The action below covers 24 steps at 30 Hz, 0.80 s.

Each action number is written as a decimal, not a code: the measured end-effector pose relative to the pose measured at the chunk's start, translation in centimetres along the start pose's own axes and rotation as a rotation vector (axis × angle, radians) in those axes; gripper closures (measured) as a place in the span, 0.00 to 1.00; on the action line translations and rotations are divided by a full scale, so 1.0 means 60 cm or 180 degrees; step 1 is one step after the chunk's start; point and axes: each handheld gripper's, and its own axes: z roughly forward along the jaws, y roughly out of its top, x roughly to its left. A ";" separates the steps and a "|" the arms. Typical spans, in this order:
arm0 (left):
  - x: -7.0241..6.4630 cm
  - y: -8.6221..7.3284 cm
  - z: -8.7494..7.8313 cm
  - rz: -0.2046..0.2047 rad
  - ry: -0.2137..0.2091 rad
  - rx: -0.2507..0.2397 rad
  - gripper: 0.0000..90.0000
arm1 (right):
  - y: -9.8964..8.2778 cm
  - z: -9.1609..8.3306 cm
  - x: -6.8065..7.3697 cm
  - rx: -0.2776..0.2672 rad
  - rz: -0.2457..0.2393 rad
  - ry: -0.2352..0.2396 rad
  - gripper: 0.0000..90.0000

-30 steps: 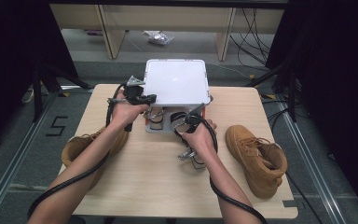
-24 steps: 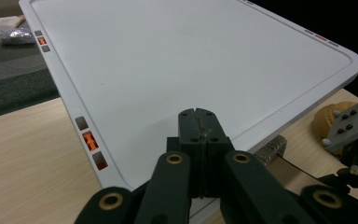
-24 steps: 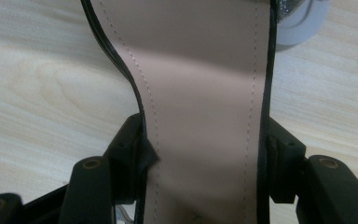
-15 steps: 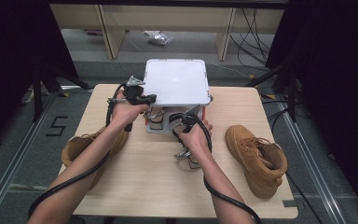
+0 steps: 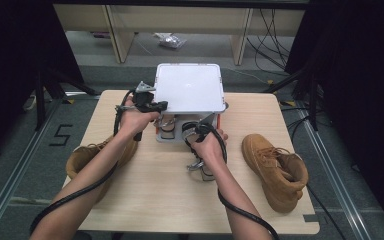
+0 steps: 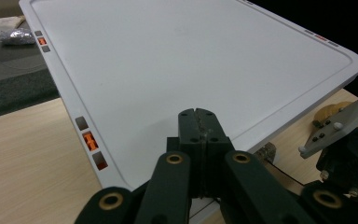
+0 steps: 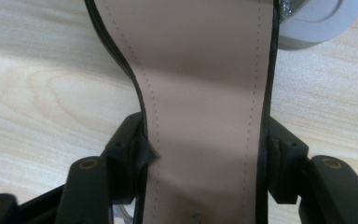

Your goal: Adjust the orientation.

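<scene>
My right gripper point(image 7: 205, 140) points down at the table. Its jaws flank a shoe point(image 7: 200, 84) with a beige insole and black edging, the pads against both edges, the left one denting the edging. These jaws have just been opening with the shoe still between them. From above, the right gripper point(image 5: 198, 161) sits under the hand, with the shoe point(image 5: 200, 170) poking out below. My left gripper point(image 6: 199, 116) is shut and empty over the near edge of the white rack top point(image 6: 191, 56). The high view shows the left gripper point(image 5: 162, 105) at the rack's point(image 5: 189, 87) front left corner.
One tan boot point(image 5: 275, 167) lies on the table's right side, another point(image 5: 87, 155) at the left edge under my left forearm. More shoes point(image 5: 167, 125) sit under the rack. The other gripper's grey plate point(image 6: 335, 126) shows at the right. Bare wood point(image 5: 155, 195) lies in front.
My right hand has edged a little to the left with the shoe. The left hand and the rack have stayed put.
</scene>
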 end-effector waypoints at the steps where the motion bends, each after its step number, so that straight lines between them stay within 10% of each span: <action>1: 0.000 0.000 0.000 -0.0006 0.0000 -0.0004 1.00 | -0.001 -0.003 -0.001 -0.0079 -0.0027 -0.0059 0.43; 3: -0.001 -0.001 0.001 -0.0033 0.0007 -0.0031 1.00 | -0.005 -0.017 -0.010 -0.0228 -0.0328 -0.0014 0.41; 12: -0.001 0.000 0.000 -0.0013 0.0013 -0.0002 1.00 | -0.031 -0.070 -0.015 -0.0343 -0.0267 0.0121 0.43; 24: -0.001 -0.001 0.000 -0.0019 0.0012 -0.0009 1.00 | -0.096 -0.129 -0.056 -0.0492 -0.0361 0.0117 0.94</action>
